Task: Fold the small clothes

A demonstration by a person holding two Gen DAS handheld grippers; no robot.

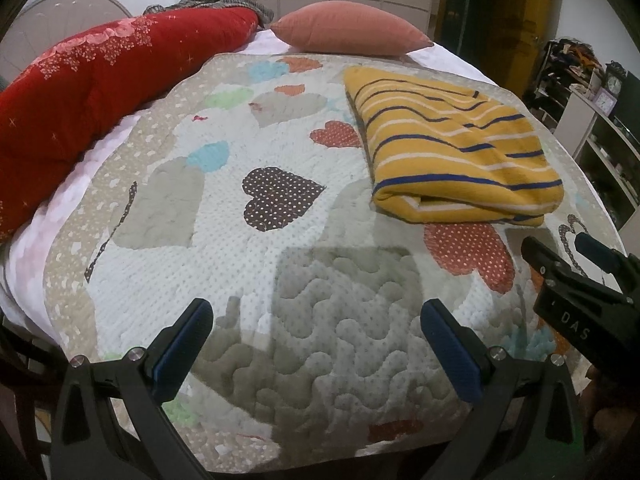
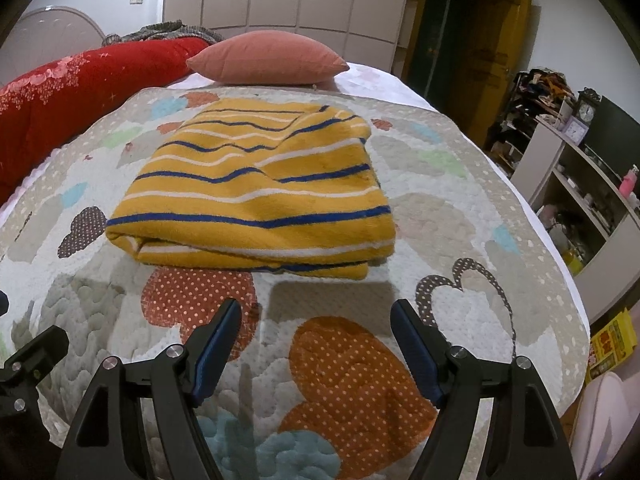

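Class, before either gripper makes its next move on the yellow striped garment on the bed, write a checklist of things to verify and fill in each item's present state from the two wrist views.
1. Left gripper free, jaws apart, nothing held: ok.
2. Right gripper free, jaws apart, nothing held: ok.
3. Yellow knit garment with blue and white stripes folded into a compact stack: ok.
4. Garment lies wholly on the heart-patterned quilted bedspread, clear of its edges: ok.
5. Garment apart from the pink pillow and the red floral blanket roll: ok.
6. Hidden layers underneath folded evenly: cannot tell.
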